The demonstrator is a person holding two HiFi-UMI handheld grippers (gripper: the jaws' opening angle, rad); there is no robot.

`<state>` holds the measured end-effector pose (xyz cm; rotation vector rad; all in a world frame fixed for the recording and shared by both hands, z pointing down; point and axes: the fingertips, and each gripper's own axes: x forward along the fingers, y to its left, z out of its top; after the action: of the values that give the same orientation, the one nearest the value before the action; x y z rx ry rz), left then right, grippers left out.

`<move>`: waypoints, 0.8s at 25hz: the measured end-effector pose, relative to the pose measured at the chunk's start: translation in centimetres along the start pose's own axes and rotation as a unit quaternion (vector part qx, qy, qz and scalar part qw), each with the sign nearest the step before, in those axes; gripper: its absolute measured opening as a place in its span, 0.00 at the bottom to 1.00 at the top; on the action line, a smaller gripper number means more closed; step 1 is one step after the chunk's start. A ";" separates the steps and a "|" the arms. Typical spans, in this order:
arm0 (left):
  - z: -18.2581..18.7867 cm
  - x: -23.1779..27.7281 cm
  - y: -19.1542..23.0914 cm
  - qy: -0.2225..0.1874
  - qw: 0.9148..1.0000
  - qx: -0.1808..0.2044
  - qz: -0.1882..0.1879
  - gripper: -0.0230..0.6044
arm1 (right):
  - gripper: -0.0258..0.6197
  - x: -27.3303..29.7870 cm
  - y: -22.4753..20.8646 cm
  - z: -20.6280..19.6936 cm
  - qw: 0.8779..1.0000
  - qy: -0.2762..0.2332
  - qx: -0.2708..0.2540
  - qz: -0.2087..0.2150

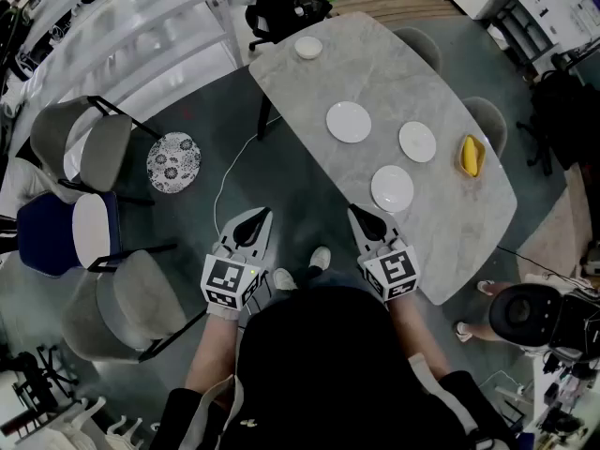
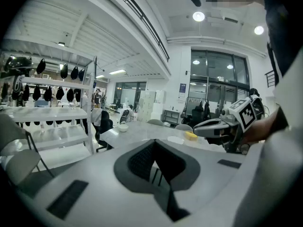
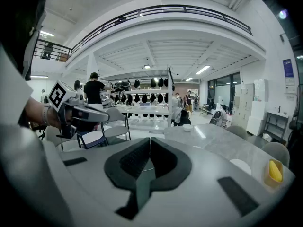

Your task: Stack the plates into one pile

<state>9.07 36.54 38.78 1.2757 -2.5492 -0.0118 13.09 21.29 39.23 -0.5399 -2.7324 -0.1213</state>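
Observation:
Three white plates lie apart on the grey marble table [image 1: 441, 223]: one in the middle [image 1: 349, 122], one to its right [image 1: 417, 142], and one nearest me [image 1: 392, 188]. My left gripper [image 1: 260, 216] hangs over the floor, left of the table, shut and empty. My right gripper [image 1: 359, 211] is at the table's near edge, a short way from the nearest plate, also shut with nothing in it. From the left gripper view the jaws [image 2: 154, 143] meet, and one plate [image 2: 176, 139] shows far off. A plate [image 3: 241, 166] shows low right in the right gripper view.
A small white bowl [image 1: 308, 48] sits at the table's far end and a yellow object [image 1: 471, 155] near its right edge. Chairs [image 1: 89, 148] and a patterned round disc [image 1: 173, 162] stand on the floor at left. A person [image 1: 525, 312] is at lower right.

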 end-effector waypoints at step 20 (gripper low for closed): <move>3.2 11.1 -1.3 0.036 0.999 0.014 0.011 0.04 | 0.07 1.5 -11.2 0.3 0.998 -0.026 0.058 -0.003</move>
<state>2.96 26.60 38.35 1.2361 -2.5111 0.0734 7.40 11.52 39.30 -0.5098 -2.7710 0.0513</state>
